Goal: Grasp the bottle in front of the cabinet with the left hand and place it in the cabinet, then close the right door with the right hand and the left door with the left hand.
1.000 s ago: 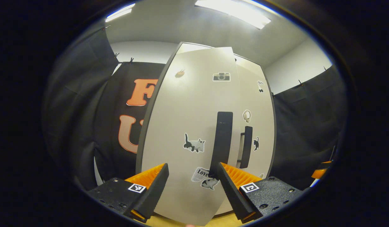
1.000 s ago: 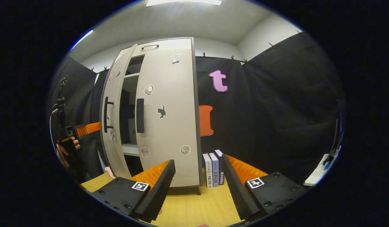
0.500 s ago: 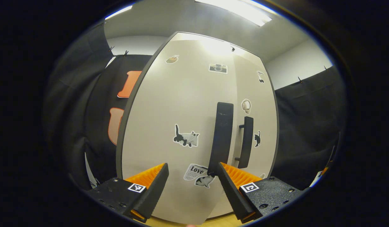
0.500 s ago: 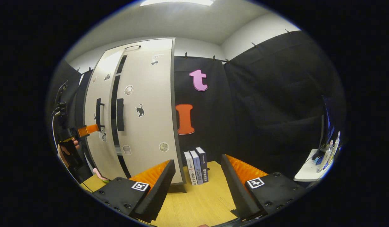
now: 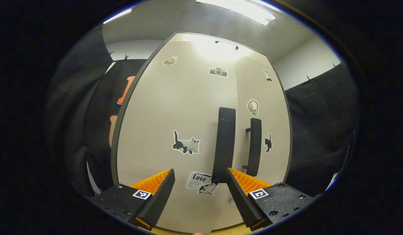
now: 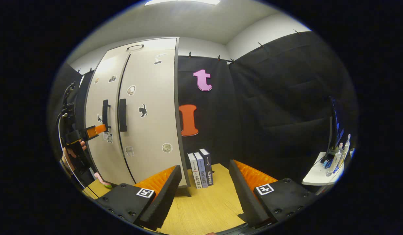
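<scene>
Cabinet (image 6: 136,107) doors look shut, though the seam is hard to judge. Left door (image 5: 175,130) lies dead ahead of the left gripper (image 5: 199,186), fingers released, its upright handle (image 5: 224,143) just beyond.

Your cabinet (image 6: 146,107) stands with both doors flush, so whatever sits on its shelves is hidden from you. In the left gripper view, your left hand-held gripper (image 5: 199,182) has one finger (image 5: 235,192) covering the foot of the left door handle (image 5: 224,143), and you cannot tell whether it touches the door. At 6 o'clock the left door (image 5: 175,130) is cut off by the edge. In the right gripper view, at 9 o'clock, the hand (image 6: 69,156) is mostly hidden behind its gripper. At 3 o'clock, the small bottles (image 6: 338,156) on a white shelf (image 6: 317,178) are too tiny to identify. The book spines (image 6: 201,168) are unreadable.
</scene>
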Demonstrator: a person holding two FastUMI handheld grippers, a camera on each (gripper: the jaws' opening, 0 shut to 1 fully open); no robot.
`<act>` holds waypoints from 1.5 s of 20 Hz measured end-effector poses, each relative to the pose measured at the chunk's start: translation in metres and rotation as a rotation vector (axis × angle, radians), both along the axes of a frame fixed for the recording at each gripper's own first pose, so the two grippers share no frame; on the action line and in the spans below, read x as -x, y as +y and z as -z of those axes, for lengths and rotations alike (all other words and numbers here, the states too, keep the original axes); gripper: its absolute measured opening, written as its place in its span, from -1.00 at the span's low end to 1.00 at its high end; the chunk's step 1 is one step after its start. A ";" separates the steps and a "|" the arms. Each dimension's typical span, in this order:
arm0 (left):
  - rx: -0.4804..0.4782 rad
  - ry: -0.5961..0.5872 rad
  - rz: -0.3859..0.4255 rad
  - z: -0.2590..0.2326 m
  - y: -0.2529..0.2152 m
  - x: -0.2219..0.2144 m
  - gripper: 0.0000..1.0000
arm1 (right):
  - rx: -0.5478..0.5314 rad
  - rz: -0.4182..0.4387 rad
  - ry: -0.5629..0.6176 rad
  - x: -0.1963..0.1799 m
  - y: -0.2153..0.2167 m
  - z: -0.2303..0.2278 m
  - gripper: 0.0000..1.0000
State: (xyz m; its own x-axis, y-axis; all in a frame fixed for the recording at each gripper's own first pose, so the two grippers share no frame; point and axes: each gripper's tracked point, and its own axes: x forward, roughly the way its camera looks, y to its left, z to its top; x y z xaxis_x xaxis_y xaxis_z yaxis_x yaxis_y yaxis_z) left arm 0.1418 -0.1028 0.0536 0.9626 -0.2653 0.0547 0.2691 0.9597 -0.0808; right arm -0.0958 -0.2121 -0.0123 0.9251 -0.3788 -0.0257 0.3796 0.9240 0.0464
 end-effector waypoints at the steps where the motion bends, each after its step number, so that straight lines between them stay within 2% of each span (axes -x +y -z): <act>1: -0.001 -0.009 -0.003 -0.003 0.001 0.004 0.87 | 0.007 -0.008 0.005 -0.001 0.002 0.000 0.93; 4: -0.025 -0.018 -0.028 -0.013 0.012 0.034 0.88 | 0.000 -0.062 0.006 -0.005 0.015 -0.001 0.93; 11: -0.030 -0.010 -0.084 -0.035 0.034 0.115 0.88 | 0.002 -0.262 -0.023 -0.023 0.047 -0.016 0.93; 15: -0.043 -0.030 -0.186 -0.047 0.057 0.162 0.88 | 0.016 -0.363 -0.039 -0.032 0.063 -0.020 0.93; 19: -0.044 -0.011 -0.267 -0.039 0.075 0.205 0.88 | 0.011 -0.457 -0.053 -0.040 0.083 -0.024 0.93; 23: -0.062 -0.001 -0.358 -0.030 0.097 0.238 0.89 | 0.005 -0.516 -0.051 -0.045 0.098 -0.024 0.94; 26: -0.069 0.025 -0.388 -0.022 0.104 0.255 0.89 | 0.000 -0.545 -0.037 -0.046 0.108 -0.021 0.93; 30: -0.081 0.038 -0.423 -0.014 0.117 0.270 0.89 | 0.000 -0.540 -0.038 -0.045 0.110 -0.019 0.94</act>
